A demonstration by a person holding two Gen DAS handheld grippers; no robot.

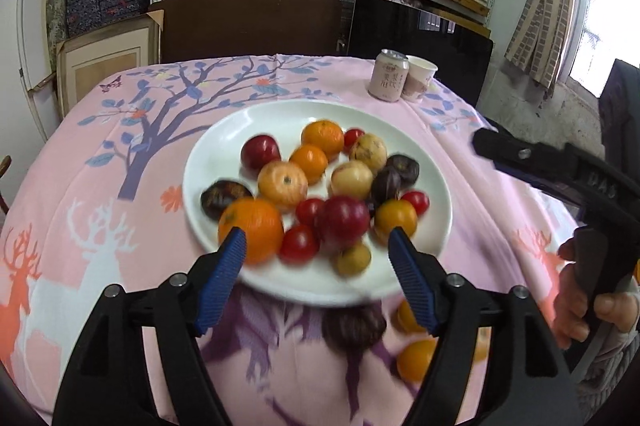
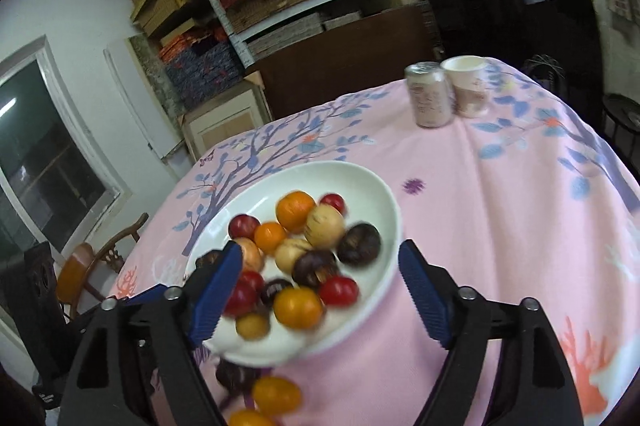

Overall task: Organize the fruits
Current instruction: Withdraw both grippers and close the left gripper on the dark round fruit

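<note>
A white plate [image 1: 224, 145] in the middle of the table holds several fruits: oranges [image 1: 322, 135], red plums [image 1: 260, 150], cherry tomatoes [image 1: 298, 244], pale round fruits [image 1: 351, 178] and dark purple ones [image 1: 224, 194]. My left gripper [image 1: 320, 262] stands open over the plate's near rim, its blue pads apart and touching nothing. My right gripper [image 2: 324, 290] is open too, with its pads on either side of the plate's [image 2: 360, 177] near right part and gripping nothing. Loose fruits lie on the cloth in front of the plate: a dark one [image 1: 352, 326] and small orange ones [image 1: 416, 358] [image 2: 276, 394].
A drink can [image 1: 388, 75] [image 2: 430, 95] and a paper cup [image 1: 420, 77] [image 2: 468, 89] stand at the table's far right. A hand [image 1: 580, 306] holds the right gripper's handle at the right edge. Shelves of boxes stand behind the table, and a wooden chair [image 2: 100, 262] is at its left.
</note>
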